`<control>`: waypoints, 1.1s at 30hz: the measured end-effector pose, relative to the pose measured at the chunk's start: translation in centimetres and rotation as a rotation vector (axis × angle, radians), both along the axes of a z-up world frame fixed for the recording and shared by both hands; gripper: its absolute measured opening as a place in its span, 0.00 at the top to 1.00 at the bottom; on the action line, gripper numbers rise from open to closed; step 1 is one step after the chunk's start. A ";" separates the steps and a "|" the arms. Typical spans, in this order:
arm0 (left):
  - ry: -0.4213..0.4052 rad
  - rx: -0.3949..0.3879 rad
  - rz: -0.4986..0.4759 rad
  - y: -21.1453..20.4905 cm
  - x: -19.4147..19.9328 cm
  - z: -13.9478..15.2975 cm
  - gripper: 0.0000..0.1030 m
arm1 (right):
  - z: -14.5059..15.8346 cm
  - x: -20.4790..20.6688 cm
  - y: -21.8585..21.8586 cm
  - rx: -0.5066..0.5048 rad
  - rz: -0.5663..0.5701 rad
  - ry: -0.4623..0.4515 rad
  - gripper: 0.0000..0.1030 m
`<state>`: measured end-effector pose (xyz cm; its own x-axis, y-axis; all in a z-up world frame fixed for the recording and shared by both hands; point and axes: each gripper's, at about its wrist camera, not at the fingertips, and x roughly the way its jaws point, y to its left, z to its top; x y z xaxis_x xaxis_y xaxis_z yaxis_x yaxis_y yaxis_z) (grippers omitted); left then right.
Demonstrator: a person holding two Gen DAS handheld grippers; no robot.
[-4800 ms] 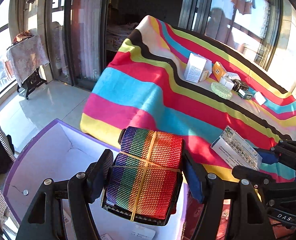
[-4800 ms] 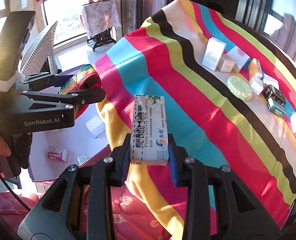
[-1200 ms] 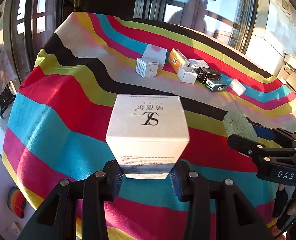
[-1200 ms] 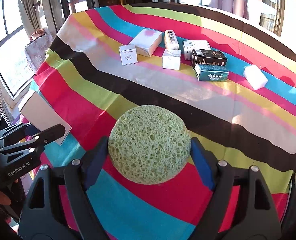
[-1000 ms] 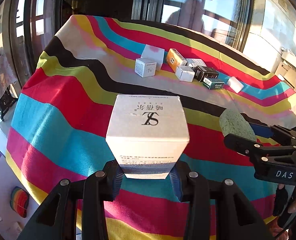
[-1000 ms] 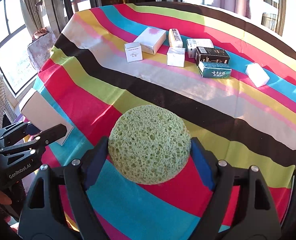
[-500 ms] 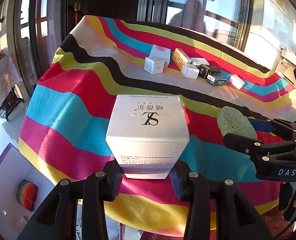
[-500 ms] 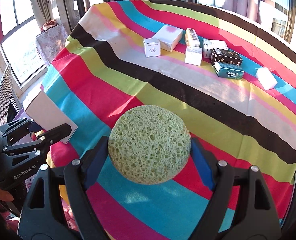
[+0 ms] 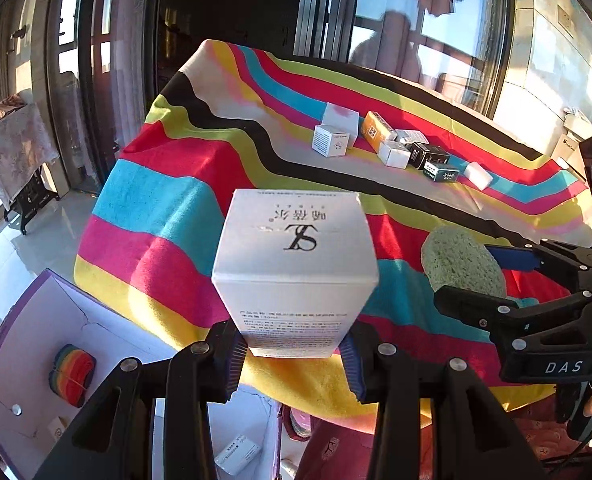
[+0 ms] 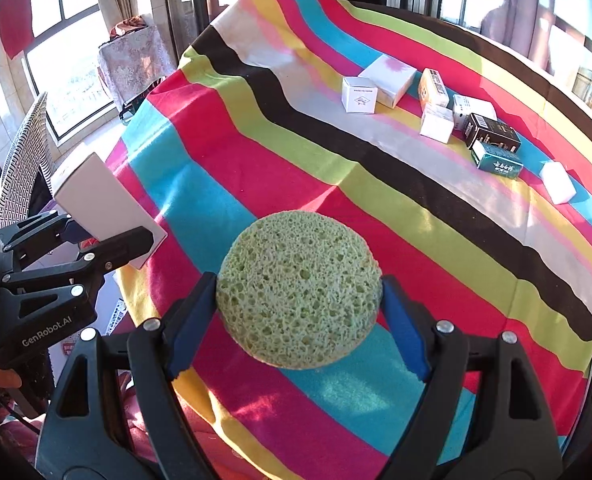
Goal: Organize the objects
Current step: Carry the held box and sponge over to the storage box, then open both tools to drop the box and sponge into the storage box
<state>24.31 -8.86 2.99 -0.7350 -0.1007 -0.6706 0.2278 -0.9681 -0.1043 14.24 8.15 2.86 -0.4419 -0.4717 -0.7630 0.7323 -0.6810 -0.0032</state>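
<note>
My left gripper (image 9: 293, 354) is shut on a white carton (image 9: 293, 276) with black lettering, held over the near edge of the striped table (image 9: 167, 184). The same carton (image 10: 103, 204) shows at the left of the right wrist view. A round green sponge (image 10: 299, 288) sits between the pads of my right gripper (image 10: 299, 320), which is shut on it above the cloth. In the left wrist view the sponge (image 9: 462, 266) appears at the right. An open white box with a purple rim (image 9: 23, 340) stands on the floor below left, holding a rainbow bundle (image 9: 71, 372).
Several small boxes (image 10: 436, 96) lie in a group at the far side of the table, with a white block (image 10: 558, 182) at their right end. A cloth-covered stand (image 10: 133, 60) and a woven chair (image 10: 23, 160) stand by the windows at the left.
Both grippers have drawn back from the far boxes toward the table's near edge with their loads. The floor box with the rainbow bundle has come into the left wrist view.
</note>
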 end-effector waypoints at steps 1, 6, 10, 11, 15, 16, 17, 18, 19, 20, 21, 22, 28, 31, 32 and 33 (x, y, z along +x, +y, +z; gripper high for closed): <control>0.002 -0.004 0.008 -0.2 0.4 0.0 0.59 | 0.1 0.3 -0.2 0.002 0.008 0.001 0.20; -0.004 0.004 0.052 -1.7 2.7 -0.2 0.59 | 0.4 1.7 -1.5 0.007 0.056 0.003 0.20; -0.014 0.010 0.094 -3.0 4.4 -0.7 0.59 | 0.6 3.6 -3.2 0.021 0.121 0.019 0.20; -0.018 0.010 0.107 -3.3 4.9 -0.8 0.59 | 0.6 4.0 -3.5 0.024 0.138 0.023 0.20; -0.042 0.021 0.164 -5.0 6.3 -1.7 0.59 | 0.6 5.7 -5.1 0.044 0.202 0.035 0.19; -0.046 0.023 0.178 -5.4 6.6 -1.9 0.59 | 0.6 6.0 -5.5 0.047 0.216 0.038 0.19; -0.050 0.024 0.194 -5.9 7.0 -2.1 0.59 | 0.7 6.4 -5.9 0.052 0.232 0.042 0.19; -0.053 0.028 0.208 -6.4 7.4 -2.2 0.59 | 0.7 6.8 -6.4 0.057 0.248 0.047 0.19; -0.057 0.034 0.222 -6.9 7.7 -2.4 0.59 | 0.7 7.2 -6.8 0.063 0.265 0.053 0.19; -0.060 0.038 0.238 -7.3 8.1 -2.5 0.59 | 0.7 7.6 -7.2 0.068 0.283 0.058 0.19; -0.063 0.039 0.253 -7.7 8.4 -2.6 0.59 | 0.7 8.1 -7.7 0.073 0.302 0.062 0.19; -0.066 0.040 0.266 -8.1 8.8 -2.7 0.59 | 0.6 8.5 -8.2 0.080 0.321 0.063 0.19; -0.106 0.049 0.352 -10.6 11.1 -3.7 0.59 | -0.2 12.0 -11.5 0.120 0.460 0.074 0.19; -0.125 0.046 0.400 -11.8 12.2 -4.3 0.59 | -0.8 13.9 -12.7 0.125 0.536 0.067 0.19; -0.134 0.043 0.416 -12.2 12.5 -4.5 0.58 | -1.1 14.5 -13.0 0.127 0.559 0.063 0.19; -0.145 0.036 0.433 -12.7 12.9 -4.7 0.58 | -1.3 15.1 -13.3 0.128 0.581 0.055 0.19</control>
<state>37.19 -21.54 -1.69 -0.5287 -0.3531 -0.7719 0.6258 -0.7765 -0.0735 29.29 -5.14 1.52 -0.1801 -0.5535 -0.8131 0.9811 -0.1609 -0.1077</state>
